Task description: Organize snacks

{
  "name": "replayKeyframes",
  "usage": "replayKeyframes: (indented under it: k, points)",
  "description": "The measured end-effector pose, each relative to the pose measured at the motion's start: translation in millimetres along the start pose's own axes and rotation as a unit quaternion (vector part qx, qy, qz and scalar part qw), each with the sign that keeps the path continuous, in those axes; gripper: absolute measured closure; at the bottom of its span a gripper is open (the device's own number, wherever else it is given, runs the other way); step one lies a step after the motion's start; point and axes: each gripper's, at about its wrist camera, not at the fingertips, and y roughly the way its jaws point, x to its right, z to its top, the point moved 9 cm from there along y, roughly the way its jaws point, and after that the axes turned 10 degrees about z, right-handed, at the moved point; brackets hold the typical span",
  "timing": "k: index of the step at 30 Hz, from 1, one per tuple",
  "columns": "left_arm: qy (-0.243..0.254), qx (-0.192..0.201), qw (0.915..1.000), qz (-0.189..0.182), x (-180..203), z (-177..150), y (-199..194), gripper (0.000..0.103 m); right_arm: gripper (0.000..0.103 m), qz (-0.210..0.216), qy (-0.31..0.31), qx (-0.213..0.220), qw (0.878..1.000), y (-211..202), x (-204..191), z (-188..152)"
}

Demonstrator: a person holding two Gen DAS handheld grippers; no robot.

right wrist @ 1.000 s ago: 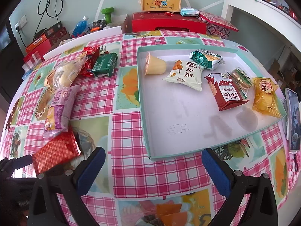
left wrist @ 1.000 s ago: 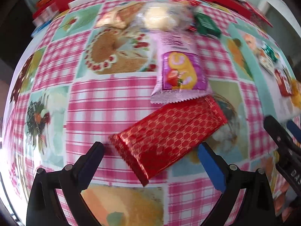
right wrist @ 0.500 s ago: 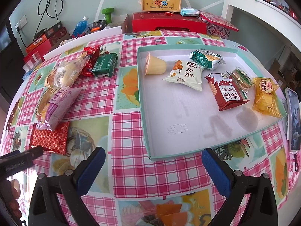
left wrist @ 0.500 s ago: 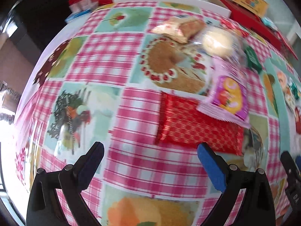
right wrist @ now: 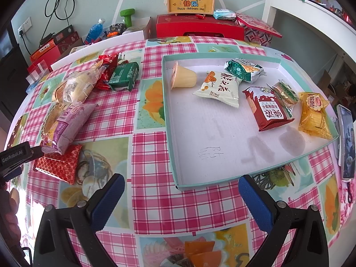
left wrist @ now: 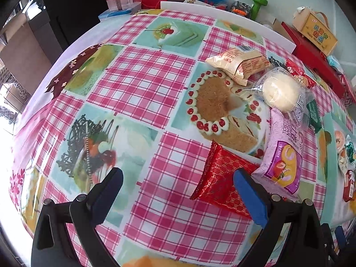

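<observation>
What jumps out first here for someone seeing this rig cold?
The loud pink-check tablecloth with dessert pictures fills both views. On it, at the right, a shallow white tray already holds six snacks along its far side. To the left lies a loose cluster still outside it, nearest a red foil packet with a purple roll packet overlapping it, just ahead of the open left gripper.

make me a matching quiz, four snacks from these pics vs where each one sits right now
Snacks:
1. jelly cup
2. yellow packet
3. red gold-patterned packet
4. green packet

Places:
A. on the tablecloth, partly under the purple roll-cake packet
B. tray, far left corner, on its side
C. on the tablecloth, beside a red wrapper
D. tray, right edge

Pairs: 1-B, 2-D, 3-A, 4-C
</observation>
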Motion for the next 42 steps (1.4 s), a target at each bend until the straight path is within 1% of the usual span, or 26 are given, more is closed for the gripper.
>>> replayKeyframes:
  k: [2, 3, 4, 5, 7, 9, 11, 14, 16, 19, 20, 22, 25, 28, 31, 34, 35, 38, 42]
  points:
    - [-0.013, 0.001, 0.9999, 0.001, -4.1, -2.1, -2.0, 0.004, 0.000, 0.000, 0.000, 0.000, 1.000, 0.0, 0.0, 0.0]
    - [-0.016, 0.000, 0.9999, -0.005, -5.1, -2.0, -3.0, 0.004, 0.000, 0.000, 0.000, 0.000, 1.000, 0.0, -0.1, 0.0]
    - [-0.016, -0.002, 0.9998, -0.010, -0.3, -12.0, -0.1, 0.004, 0.000, 0.000, 0.000, 0.000, 1.000, -0.1, 0.2, 0.0]
    - [-0.010, -0.007, 0.9997, -0.020, 3.0, -15.0, -0.5, 0.004, 0.000, 0.000, 0.000, 0.000, 1.000, 0.0, -0.1, 0.0]
    - [0.014, -0.011, 0.9993, -0.033, 14.8, -24.5, -4.0, 0.004, 0.000, 0.000, 0.000, 0.000, 1.000, 0.0, -0.2, 0.0]
    - [0.046, -0.002, 0.9981, -0.042, 29.0, -35.5, -12.2, 0.004, 0.000, 0.000, 0.000, 0.000, 1.000, 0.0, -0.2, 0.0]
    - [0.087, 0.011, 0.9950, -0.048, 46.2, -40.4, -20.2, 0.004, 0.000, 0.000, 0.000, 0.000, 1.000, 0.0, -0.3, 0.0]
    - [0.137, 0.032, 0.9892, -0.043, 67.1, -45.6, -31.0, 0.004, 0.000, -0.001, -0.001, 0.002, 1.000, -0.7, 0.2, 0.7]
    - [0.167, 0.042, 0.9845, -0.032, 78.6, -47.4, -32.4, 0.004, 0.000, -0.002, -0.001, 0.002, 1.000, -0.8, 0.5, 0.7]
    - [0.199, 0.029, 0.9796, -0.002, 84.1, -52.0, -21.8, 0.004, 0.000, -0.001, -0.001, 0.002, 1.000, -1.0, 0.6, 0.7]
    - [0.203, 0.024, 0.9789, 0.002, 83.4, -55.5, -19.3, 0.004, 0.000, -0.001, -0.001, 0.002, 1.000, -1.1, 0.7, 0.7]
    - [0.198, 0.016, 0.9801, -0.006, 77.9, -58.4, -19.0, 0.004, 0.000, -0.001, -0.001, 0.002, 1.000, -1.3, 0.9, 0.8]
    - [0.192, 0.007, 0.9814, -0.009, 66.7, -61.6, -14.7, 0.004, 0.000, 0.000, 0.000, 0.002, 1.000, -1.8, 0.6, 1.3]
    - [0.164, -0.009, 0.9863, -0.015, 49.1, -62.6, -12.5, 0.004, 0.000, 0.001, 0.001, 0.003, 1.000, -1.3, -0.1, 1.2]
    - [0.130, -0.015, 0.9914, -0.004, 27.7, -56.0, -6.4, 0.004, 0.000, 0.002, 0.002, 0.003, 1.000, -1.3, -0.2, 1.3]
    - [0.091, -0.014, 0.9955, 0.023, 2.0, -48.0, -1.8, 0.004, 0.000, 0.002, 0.003, 0.003, 1.000, -1.3, -0.3, 1.2]
    - [0.078, -0.016, 0.9965, 0.025, -3.6, -46.3, -1.1, 0.004, 0.000, 0.002, 0.002, 0.003, 1.000, -1.3, -0.2, 1.3]
    - [0.053, -0.019, 0.9983, 0.017, -19.9, -41.0, 1.8, 0.004, 0.000, 0.009, -0.003, 0.010, 1.000, -3.7, -4.5, 3.6]
    - [0.039, -0.009, 0.9992, -0.005, -23.9, -26.2, 0.6, 0.004, 0.000, 0.018, -0.027, 0.022, 0.999, -6.1, -19.0, 9.0]
